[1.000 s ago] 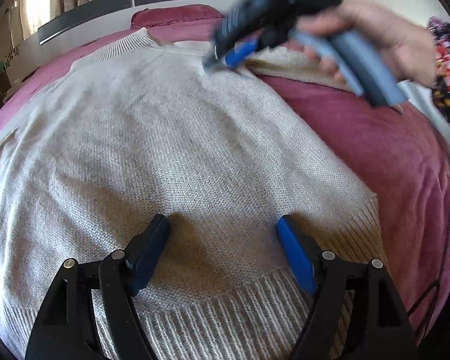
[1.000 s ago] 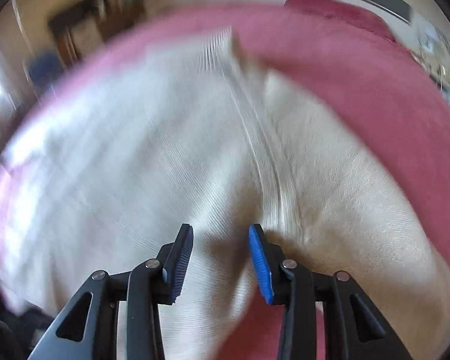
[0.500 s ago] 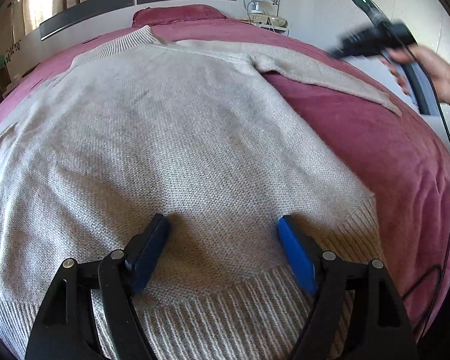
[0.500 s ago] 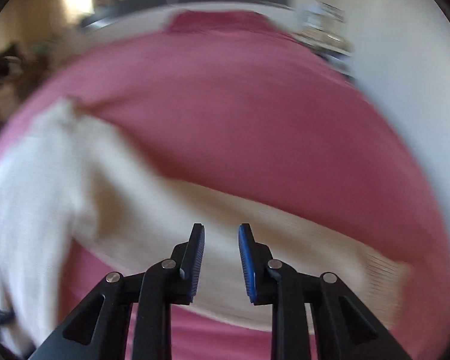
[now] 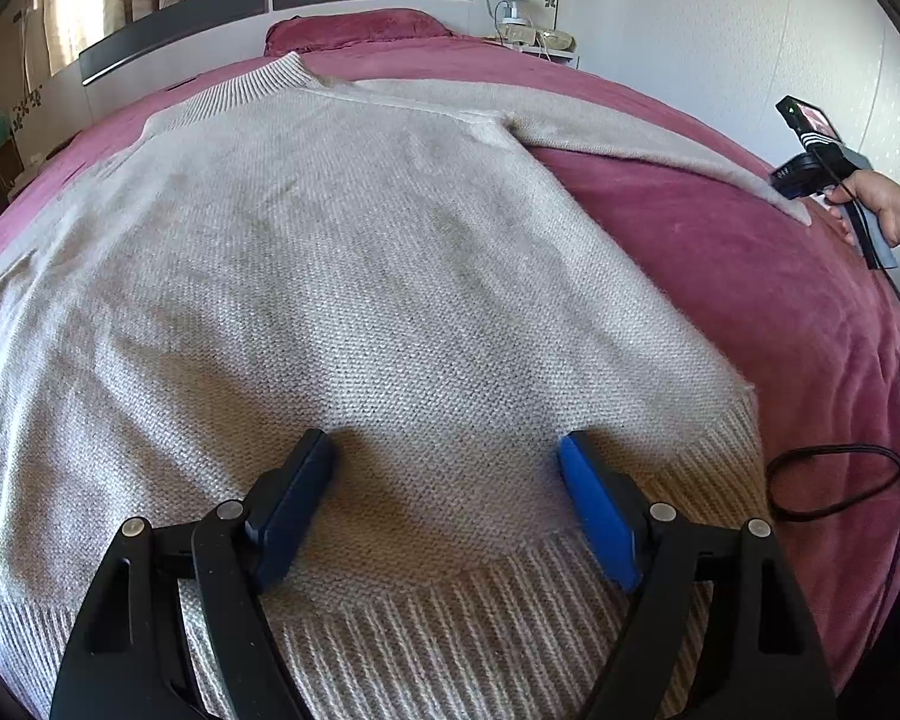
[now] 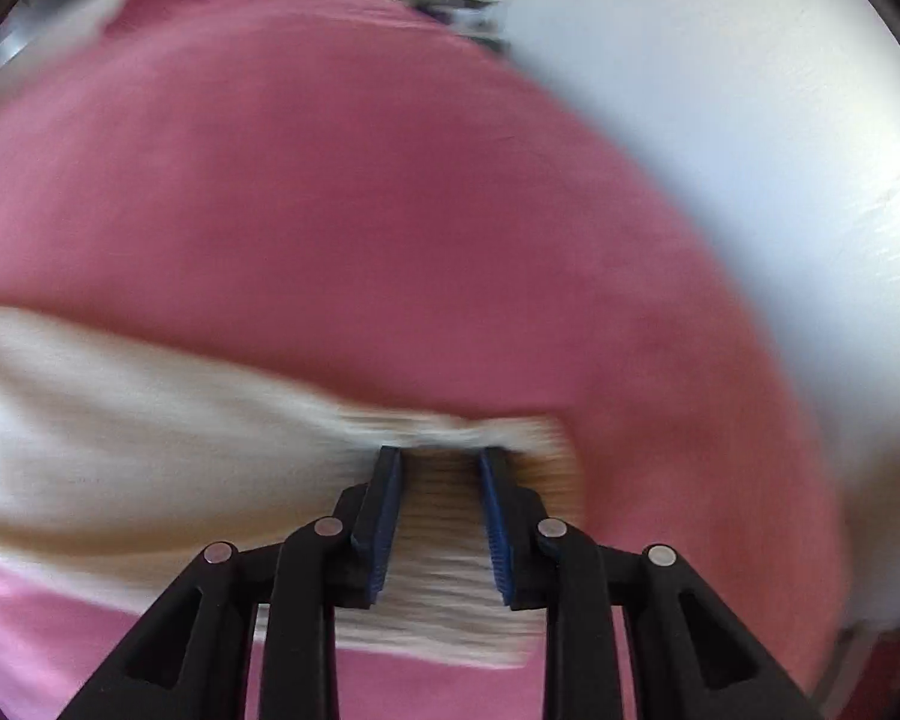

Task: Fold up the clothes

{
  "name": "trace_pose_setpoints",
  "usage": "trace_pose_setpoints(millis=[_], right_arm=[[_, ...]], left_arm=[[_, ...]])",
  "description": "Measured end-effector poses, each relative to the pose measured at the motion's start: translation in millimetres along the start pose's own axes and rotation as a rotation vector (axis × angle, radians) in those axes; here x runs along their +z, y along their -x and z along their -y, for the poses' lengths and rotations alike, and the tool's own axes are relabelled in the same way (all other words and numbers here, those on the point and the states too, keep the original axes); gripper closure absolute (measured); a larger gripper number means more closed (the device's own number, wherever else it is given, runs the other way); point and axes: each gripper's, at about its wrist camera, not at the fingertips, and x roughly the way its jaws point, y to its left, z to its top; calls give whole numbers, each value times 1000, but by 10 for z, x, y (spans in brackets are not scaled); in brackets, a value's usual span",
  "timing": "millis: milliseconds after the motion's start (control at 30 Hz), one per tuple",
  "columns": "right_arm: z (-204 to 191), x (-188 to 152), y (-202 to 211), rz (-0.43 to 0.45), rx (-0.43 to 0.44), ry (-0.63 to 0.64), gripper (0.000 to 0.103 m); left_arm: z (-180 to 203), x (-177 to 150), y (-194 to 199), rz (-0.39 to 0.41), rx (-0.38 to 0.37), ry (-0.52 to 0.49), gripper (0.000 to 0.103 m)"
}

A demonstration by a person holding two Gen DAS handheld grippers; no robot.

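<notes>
Right wrist: sleeve cuff (image 6: 450,516) between pads

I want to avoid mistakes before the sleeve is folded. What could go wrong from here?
1. The right tongs straddle only the ribbed cuff at the sleeve's end; the picture is blurred, so the hold is unclear, and the cuff may slip out during the fold.
2. The left tongs stand open over the sweater near its hem, gripping nothing, so the body may shift on the bedspread.
3. The black cable beside the hem could snag.
</notes>
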Motion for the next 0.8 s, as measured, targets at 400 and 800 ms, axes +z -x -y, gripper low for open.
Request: trace_pose_setpoints(millis=[400, 800], right_arm=[[-1615, 443, 1015, 206, 443, 84, 76], [-2622, 321, 846, 161, 474, 311, 97]], left_arm=[[-18, -1, -16, 3, -13, 14, 21], [-72, 9, -59, 6, -59, 39, 19]])
